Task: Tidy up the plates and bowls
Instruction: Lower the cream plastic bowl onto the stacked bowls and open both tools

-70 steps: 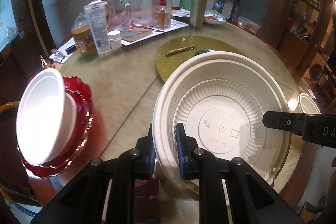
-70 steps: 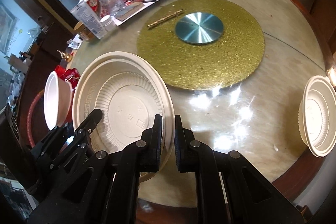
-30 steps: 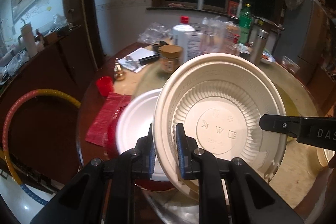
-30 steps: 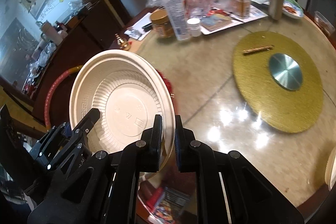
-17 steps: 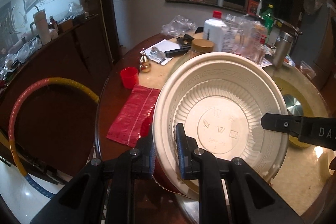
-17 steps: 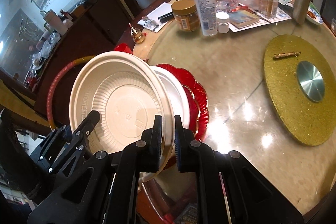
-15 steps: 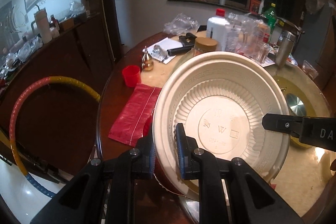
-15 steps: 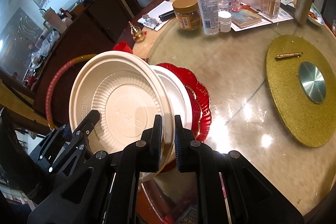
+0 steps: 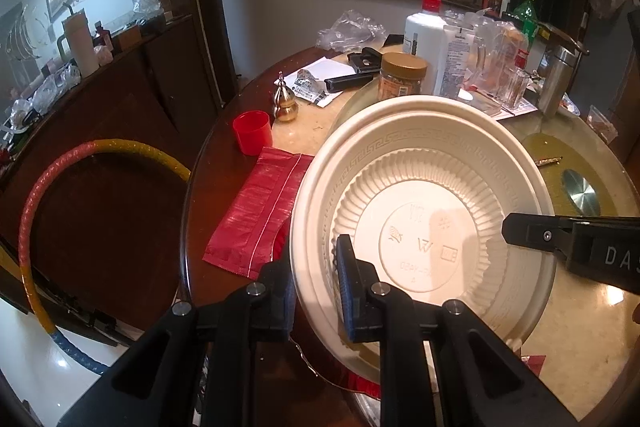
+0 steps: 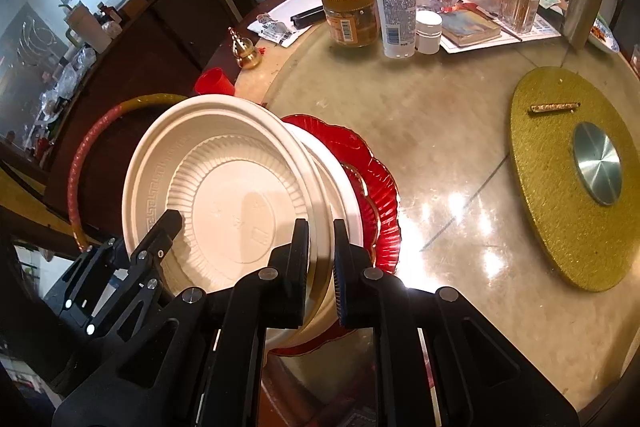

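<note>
Right at my fingertips, the right gripper [image 10: 320, 247] is pinched tight on the near-right rim of the cream bowl [image 10: 224, 195], one finger inside the wall and one outside. Across the bowl, my left gripper [image 9: 314, 267] has the opposite rim between its fingers. Those jaws have just been opening a touch, though the pads look to be on the rim, so I'm carrying the bowl by both sides along one diameter. Both hands point steeply down over the table's [image 10: 440, 131] near-left edge. This is what the next move turns on: the stack sits directly under and just ahead of my fingers. That's a white bowl [image 10: 340, 187] resting on a scalloped red plate [image 10: 376, 187], and the cream bowl is nesting into it mouth up. It's tilted, with the right side low against the white bowl's rim and the left side riding higher out over the table edge. I can't tell whether the base is seated yet. I judge it needs the left side lowered to level before either hand lets go. Beyond the stack lies a red bag [image 9: 260, 211], then a red cup [image 9: 252, 131], and the gold mat [image 10: 560, 187] sits well apart toward the table's middle.
</note>
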Available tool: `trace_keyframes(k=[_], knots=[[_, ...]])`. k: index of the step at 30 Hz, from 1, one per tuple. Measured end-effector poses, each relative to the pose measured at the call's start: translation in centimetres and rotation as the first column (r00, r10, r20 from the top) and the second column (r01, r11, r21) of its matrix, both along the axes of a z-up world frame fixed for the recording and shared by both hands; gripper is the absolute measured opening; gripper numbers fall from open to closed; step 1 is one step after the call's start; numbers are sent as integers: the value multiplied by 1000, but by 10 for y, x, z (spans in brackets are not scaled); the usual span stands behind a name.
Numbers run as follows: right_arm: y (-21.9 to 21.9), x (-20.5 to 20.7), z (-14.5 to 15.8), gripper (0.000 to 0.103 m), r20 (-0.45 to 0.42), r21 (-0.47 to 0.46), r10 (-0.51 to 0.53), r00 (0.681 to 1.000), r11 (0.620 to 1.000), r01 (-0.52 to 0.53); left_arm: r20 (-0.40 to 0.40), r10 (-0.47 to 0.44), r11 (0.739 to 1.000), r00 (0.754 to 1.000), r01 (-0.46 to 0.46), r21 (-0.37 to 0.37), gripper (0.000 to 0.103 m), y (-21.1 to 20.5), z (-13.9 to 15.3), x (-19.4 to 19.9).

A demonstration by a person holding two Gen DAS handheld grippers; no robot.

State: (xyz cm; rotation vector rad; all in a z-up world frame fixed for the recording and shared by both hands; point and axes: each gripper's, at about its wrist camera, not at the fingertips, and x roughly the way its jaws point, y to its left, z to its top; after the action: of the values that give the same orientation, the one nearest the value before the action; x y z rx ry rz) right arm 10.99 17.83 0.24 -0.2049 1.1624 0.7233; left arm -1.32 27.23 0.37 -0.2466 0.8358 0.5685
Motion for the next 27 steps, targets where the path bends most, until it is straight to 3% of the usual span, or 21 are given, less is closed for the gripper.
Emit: trace_keyframes(k=[7,9,11,16,19,20,23,26,27], knots=[[3,-1,2,12,47,-30,2,999,1000,0,-5,19,999,1000,-18,30,24,1,-1,4],[4,-2,2,13,54,-34,7,999,999,-6,-3,23,998,1000,-23,51,45,1,0,4],[4,-2,4,13,60,-32,10,998,999,-8,15,28,999,999,-29,37,53,4,2,3],[-3,-5,12,13,85,-4,-7,996,1000,8,32,43,998,999,-45,54,53,4,7,-1],[-11,-6,18,34,97,31,-23,995,999,20,37,47,997,998,-50,62,53,3,10,-2],[-13,-6,19,47,100,45,-25,995,999,21,37,50,997,998,-52,64,57,2,11,-3],[-21,-8,24,52,109,72,-32,994,997,24,51,57,996,997,-60,70,70,-1,15,-6],[-29,-11,29,53,110,109,-32,993,994,20,71,58,995,996,-63,72,70,-5,22,-10],[-33,-12,30,62,112,116,-35,993,993,22,76,56,996,996,-61,71,71,-7,24,-11]])
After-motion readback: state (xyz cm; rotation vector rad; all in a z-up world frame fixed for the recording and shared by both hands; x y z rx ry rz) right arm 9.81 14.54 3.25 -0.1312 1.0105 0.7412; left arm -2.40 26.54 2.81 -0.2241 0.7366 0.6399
